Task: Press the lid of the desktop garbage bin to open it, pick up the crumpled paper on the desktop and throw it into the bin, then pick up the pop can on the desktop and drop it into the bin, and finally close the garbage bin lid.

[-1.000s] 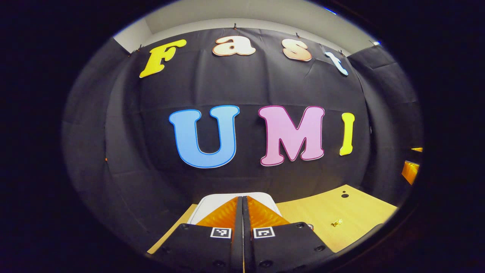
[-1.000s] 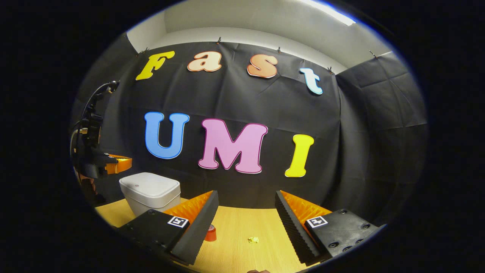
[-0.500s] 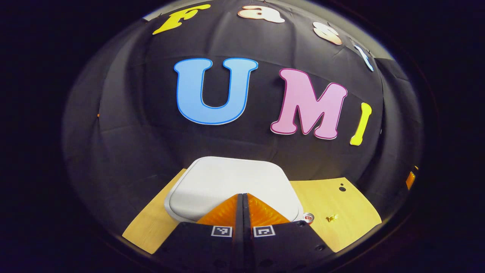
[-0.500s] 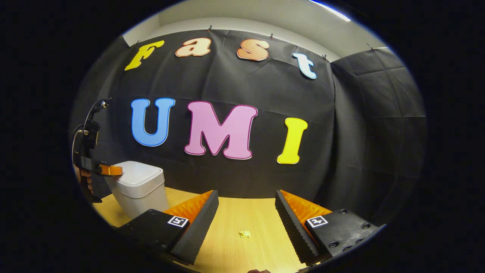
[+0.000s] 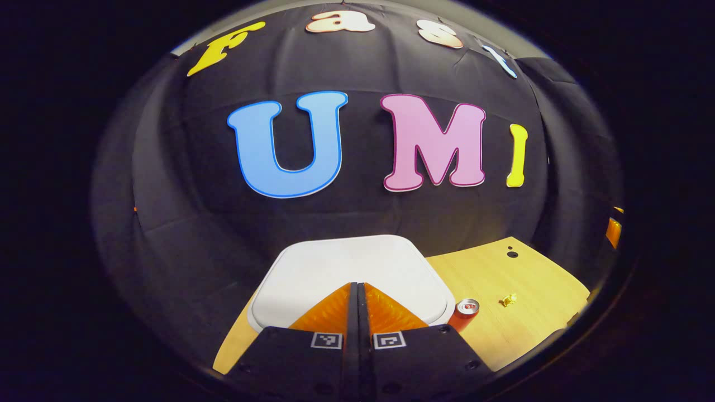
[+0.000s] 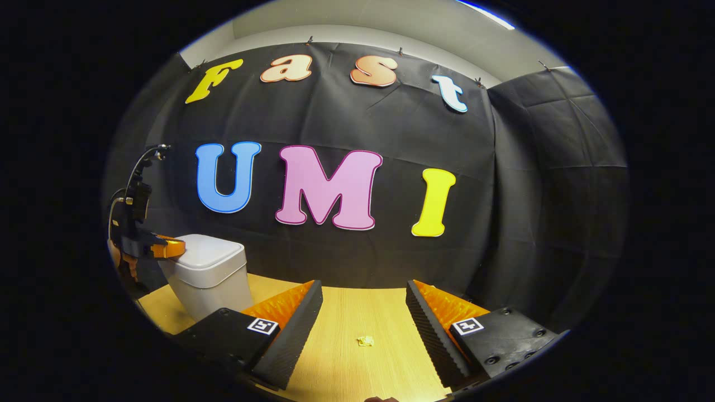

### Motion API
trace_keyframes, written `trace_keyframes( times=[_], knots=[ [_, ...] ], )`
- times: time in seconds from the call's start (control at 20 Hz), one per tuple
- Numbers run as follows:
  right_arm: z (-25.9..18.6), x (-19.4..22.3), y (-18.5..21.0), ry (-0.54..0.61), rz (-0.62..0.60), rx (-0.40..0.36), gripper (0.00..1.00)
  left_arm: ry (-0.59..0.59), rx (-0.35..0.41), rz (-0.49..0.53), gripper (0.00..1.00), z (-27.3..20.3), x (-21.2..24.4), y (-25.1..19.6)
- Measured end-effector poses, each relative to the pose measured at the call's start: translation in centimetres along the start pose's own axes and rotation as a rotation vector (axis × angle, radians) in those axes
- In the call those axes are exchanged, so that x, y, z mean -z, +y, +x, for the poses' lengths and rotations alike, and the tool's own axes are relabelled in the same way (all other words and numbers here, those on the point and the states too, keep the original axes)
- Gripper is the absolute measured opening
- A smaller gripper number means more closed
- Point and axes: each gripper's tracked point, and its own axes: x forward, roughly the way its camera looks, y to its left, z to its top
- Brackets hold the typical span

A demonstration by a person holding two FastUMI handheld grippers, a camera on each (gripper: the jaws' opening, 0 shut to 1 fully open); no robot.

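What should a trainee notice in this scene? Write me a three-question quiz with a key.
1. True or false: the bin lid stands open.
2. What lies on the desktop ahead of the right tongs, in line with their gap? A) a spoon B) crumpled paper C) a cup
3. Fill in: the left tongs, over the lid, are ___ (open/shut).

Key: 1 false; 2 B; 3 shut.

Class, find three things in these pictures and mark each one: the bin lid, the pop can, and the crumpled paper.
bin lid [image 5: 341, 265], left gripper view, on its flat top.
pop can [image 5: 467, 306], left gripper view, on its top end.
crumpled paper [image 6: 366, 340], right gripper view, on its middle.
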Motion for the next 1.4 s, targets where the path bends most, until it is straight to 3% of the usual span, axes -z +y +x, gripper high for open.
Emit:
trace_keyframes(
  times=[0.3, 0.45, 1.0, 1.1, 1.2, 1.4],
  knots=[
    [-0.2, -1.0, -0.2, -0.011, -0.034, -0.002, 0.96, -0.203, -0.026, -0.019, 0.06, -3.4, -8.6, -1.3],
    [-0.5, -1.8, 0.0, -0.025, -0.031, -0.01, 0.96, -0.281, 0.007, -0.019, 0.06, -6.2, -11.7, -3.1],
    [-3.8, -4.5, 0.8, -0.064, -0.02, -0.041, 0.97, -0.367, 0.048, -0.05, 0.08, -17.0, -12.7, -10.3],
    [-4.2, -3.7, 0.6, -0.04, -0.033, -0.042, 0.96, -0.345, 0.073, -0.045, 0.32, -17.4, -11.5, -11.5],
    [-3.8, -2.1, -0.2, 0.018, -0.021, -0.039, 0.96, -0.313, 0.099, -0.069, 0.98, -17.7, -10.0, -12.7],
    [-1.7, 1.0, -0.7, 0.121, -0.044, -0.059, 0.97, -0.291, 0.1, -0.082, 0.94, -17.9, -8.6, -13.0]
  ],
)
